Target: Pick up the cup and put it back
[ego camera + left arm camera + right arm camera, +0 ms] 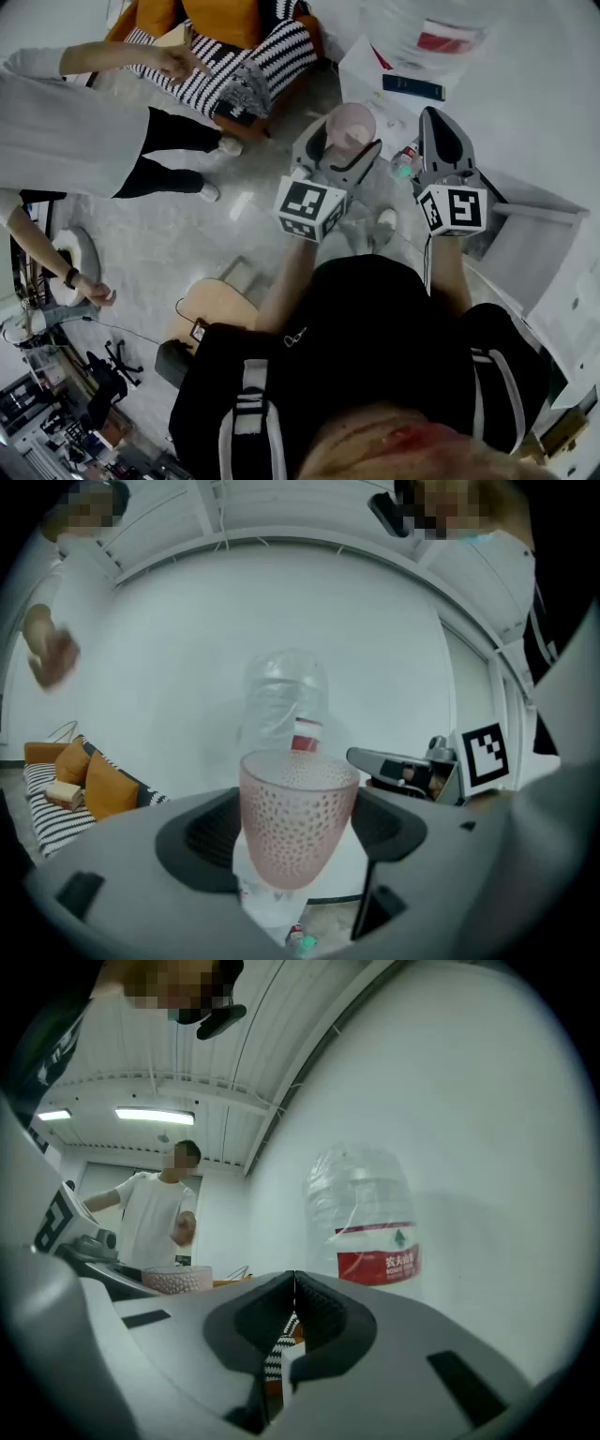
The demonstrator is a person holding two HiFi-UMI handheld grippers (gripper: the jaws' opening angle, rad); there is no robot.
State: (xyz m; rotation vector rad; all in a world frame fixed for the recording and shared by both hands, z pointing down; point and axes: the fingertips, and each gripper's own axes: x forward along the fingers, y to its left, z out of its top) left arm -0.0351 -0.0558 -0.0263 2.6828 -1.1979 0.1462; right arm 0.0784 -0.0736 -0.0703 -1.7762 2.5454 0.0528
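Observation:
A pink, dotted, translucent cup (352,122) is held upright in the air, and my left gripper (337,148) is shut on it. In the left gripper view the cup (298,808) fills the gap between the dark pads of the left gripper (298,841), which press on both of its sides. My right gripper (436,127) is just to the right of the cup, shut with nothing in it. Its pads meet in the right gripper view (293,1302), where the cup's rim (176,1279) shows at the left.
A large clear water bottle with a red label (367,1232) stands close ahead on a white surface (553,103). A small bottle (405,161) lies below the grippers. A person in a white shirt (155,1218) stands at the left, near an orange and striped sofa (234,37).

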